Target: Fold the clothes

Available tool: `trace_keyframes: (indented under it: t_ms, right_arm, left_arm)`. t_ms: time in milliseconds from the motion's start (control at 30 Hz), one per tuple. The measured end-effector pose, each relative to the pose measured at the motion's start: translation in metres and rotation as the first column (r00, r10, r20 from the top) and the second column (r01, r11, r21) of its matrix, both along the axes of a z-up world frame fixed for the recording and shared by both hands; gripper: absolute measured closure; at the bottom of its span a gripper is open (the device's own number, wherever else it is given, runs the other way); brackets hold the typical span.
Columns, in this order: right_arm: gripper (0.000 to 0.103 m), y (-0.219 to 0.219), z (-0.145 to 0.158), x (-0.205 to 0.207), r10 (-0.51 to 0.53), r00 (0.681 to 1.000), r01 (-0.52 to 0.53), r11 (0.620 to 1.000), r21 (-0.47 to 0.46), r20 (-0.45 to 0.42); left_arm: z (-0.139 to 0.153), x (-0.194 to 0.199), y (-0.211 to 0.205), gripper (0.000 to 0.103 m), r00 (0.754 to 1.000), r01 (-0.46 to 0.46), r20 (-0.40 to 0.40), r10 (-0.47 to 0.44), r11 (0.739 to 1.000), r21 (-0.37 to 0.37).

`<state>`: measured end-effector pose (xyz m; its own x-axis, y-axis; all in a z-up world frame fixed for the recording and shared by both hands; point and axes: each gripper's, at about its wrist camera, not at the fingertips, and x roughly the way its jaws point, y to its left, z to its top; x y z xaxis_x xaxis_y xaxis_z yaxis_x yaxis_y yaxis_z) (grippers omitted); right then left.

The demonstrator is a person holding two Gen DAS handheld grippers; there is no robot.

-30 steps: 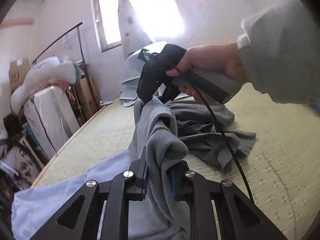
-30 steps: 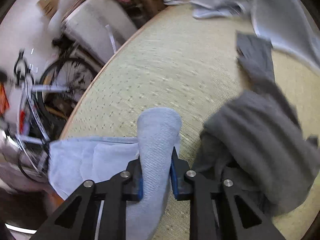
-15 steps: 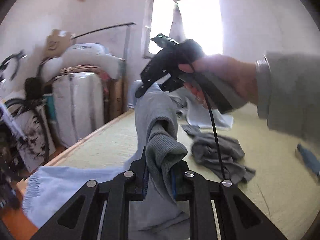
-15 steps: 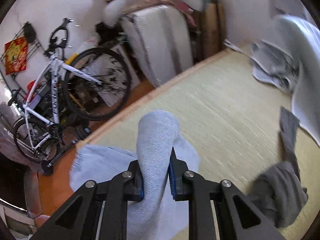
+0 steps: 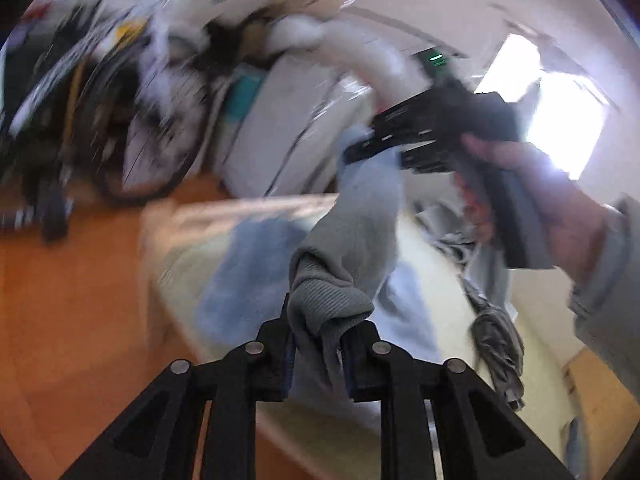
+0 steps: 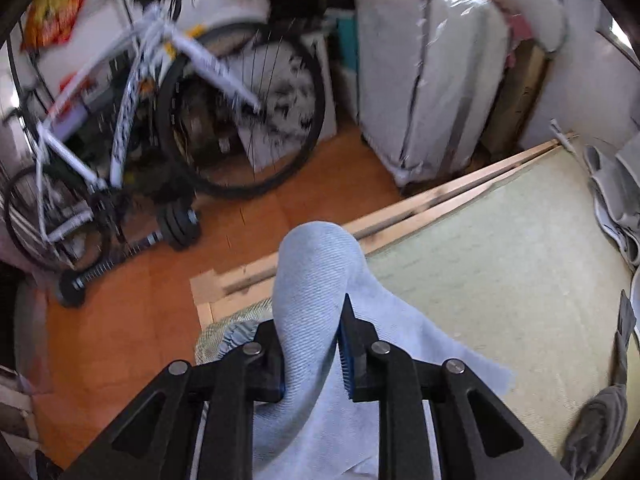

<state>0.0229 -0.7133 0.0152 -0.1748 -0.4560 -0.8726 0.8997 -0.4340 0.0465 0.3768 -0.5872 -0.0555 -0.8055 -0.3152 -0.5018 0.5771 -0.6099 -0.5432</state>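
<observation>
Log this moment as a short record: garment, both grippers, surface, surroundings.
garment: light blue garment, lifted, its lower part trailing on the mat
left gripper: shut on its ribbed grey cuff
right gripper: shut on a fold of the blue fabric
surface: pale green mat
other clothes: dark grey garment
surroundings: white bicycle, dumbbell

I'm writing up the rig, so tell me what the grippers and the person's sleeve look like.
Both grippers, left gripper and right gripper, are matte black, with angular linkage arms, silver pivot bolts and blue pads. Seen from the left wrist, the right gripper's body is black with a grey handle and a small green light. The sleeve is light grey with a ribbed cuff.
</observation>
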Motion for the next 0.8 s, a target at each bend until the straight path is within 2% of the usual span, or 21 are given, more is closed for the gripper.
trace_keyframes:
  t_ms: [33, 67, 133, 167, 200, 233, 300, 400, 500, 633, 733, 800]
  right_arm:
    - [0.079, -0.007, -0.015, 0.006, 0.002, 1.0, -0.001, 1.0, 0.028, -0.004]
    - [0.077, -0.011, -0.024, 0.012, 0.002, 1.0, -0.002, 0.999, 0.041, 0.0]
    - [0.067, -0.007, -0.028, 0.019, 0.018, 1.0, -0.018, 1.0, 0.019, 0.005]
    - [0.065, 0.001, -0.023, 0.021, 0.027, 1.0, -0.027, 1.0, -0.008, 0.0]
    - [0.058, 0.009, -0.018, 0.024, 0.037, 0.999, -0.037, 0.999, -0.035, -0.005]
    - [0.046, 0.016, -0.013, 0.026, 0.046, 0.999, -0.047, 0.997, -0.062, -0.011]
    - [0.036, 0.041, -0.001, 0.028, 0.058, 0.998, -0.057, 0.989, -0.137, -0.001]
    - [0.033, 0.071, 0.003, 0.029, 0.052, 0.998, -0.043, 0.98, -0.195, 0.037]
    - [0.032, 0.081, -0.012, 0.037, 0.079, 0.992, -0.059, 0.98, -0.191, 0.095]
    - [0.032, 0.075, -0.058, 0.055, 0.141, 0.981, -0.128, 0.987, -0.097, 0.135]
    - [0.032, 0.06, -0.107, 0.054, 0.136, 0.973, -0.148, 0.987, 0.055, 0.185]
    - [0.032, 0.06, -0.124, 0.048, 0.124, 0.964, -0.144, 0.987, 0.072, 0.233]
  left_arm:
    - [-0.012, 0.002, -0.006, 0.081, 1.0, -0.007, 0.014, 0.007, 1.0, 0.028]
    - [-0.026, 0.006, -0.013, 0.075, 1.0, -0.014, 0.015, 0.014, 0.998, 0.065]
    - [-0.041, 0.015, -0.017, 0.053, 0.999, -0.031, -0.004, 0.032, 0.993, 0.112]
    - [-0.045, 0.022, -0.019, 0.036, 0.999, -0.04, -0.026, 0.043, 0.99, 0.132]
    - [-0.05, 0.028, -0.021, 0.028, 0.997, -0.048, -0.047, 0.056, 0.987, 0.152]
    - [-0.052, 0.032, -0.021, 0.027, 0.995, -0.06, -0.063, 0.071, 0.985, 0.164]
    - [-0.055, 0.041, -0.023, 0.018, 0.99, -0.083, -0.094, 0.102, 0.978, 0.19]
    - [-0.059, 0.053, -0.026, 0.018, 0.983, -0.099, -0.128, 0.131, 0.968, 0.228]
    - [-0.057, 0.052, -0.034, 0.018, 0.983, -0.088, -0.134, 0.126, 0.962, 0.258]
    - [-0.053, 0.054, -0.037, 0.017, 0.983, -0.08, -0.139, 0.123, 0.956, 0.283]
    - [-0.05, 0.055, -0.038, 0.017, 0.984, -0.085, -0.129, 0.126, 0.955, 0.285]
    - [-0.047, 0.056, -0.039, 0.017, 0.985, -0.089, -0.117, 0.125, 0.958, 0.274]
